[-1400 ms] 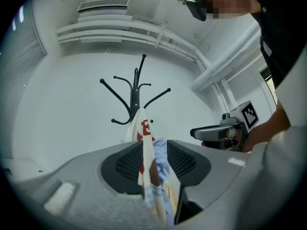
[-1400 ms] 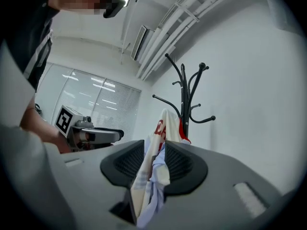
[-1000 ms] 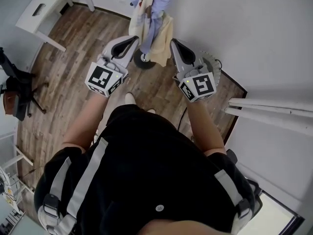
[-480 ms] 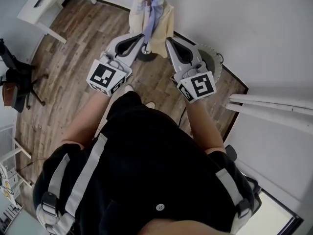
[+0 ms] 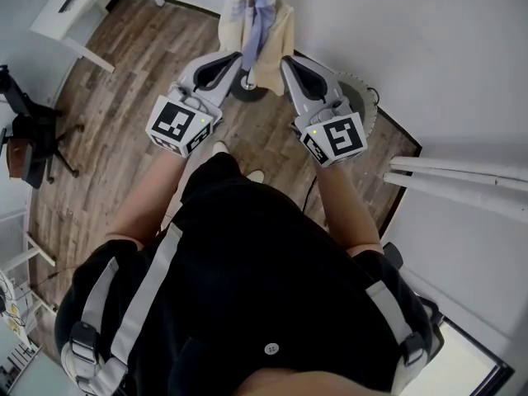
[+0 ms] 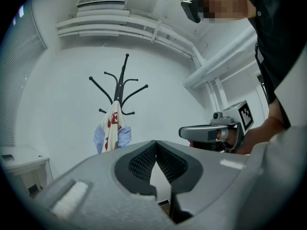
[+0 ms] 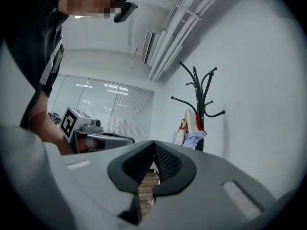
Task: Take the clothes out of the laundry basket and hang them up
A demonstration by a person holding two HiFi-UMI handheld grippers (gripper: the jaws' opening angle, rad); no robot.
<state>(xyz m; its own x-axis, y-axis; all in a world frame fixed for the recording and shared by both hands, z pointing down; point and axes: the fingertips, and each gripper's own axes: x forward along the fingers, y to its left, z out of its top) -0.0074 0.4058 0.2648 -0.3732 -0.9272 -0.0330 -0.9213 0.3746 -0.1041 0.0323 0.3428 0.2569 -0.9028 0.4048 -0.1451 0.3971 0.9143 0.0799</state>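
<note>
A black coat stand (image 6: 123, 87) stands against the white wall with a cream-and-red garment (image 6: 111, 128) and a light blue one draped on it. In the head view the hung clothes (image 5: 254, 23) lie just beyond both gripper tips. My left gripper (image 5: 238, 58) and right gripper (image 5: 289, 59) are held side by side at chest height, pointing level at the stand. Both are shut with nothing between the pads (image 6: 144, 159). The right gripper view shows the same stand (image 7: 199, 99) and clothes (image 7: 188, 128). A round white basket (image 5: 361, 110) sits on the floor, partly hidden behind my right gripper.
A white desk (image 5: 78, 15) stands at the far left, and a dark office chair (image 5: 29, 143) is beside it. White pipes (image 5: 462, 184) run along the wall at the right. Wood floor (image 5: 124, 97) lies between me and the stand.
Both grippers have shifted a little forward towards the coat stand, and their tips now lie closer to the hung clothes. Their jaws stay shut.
</note>
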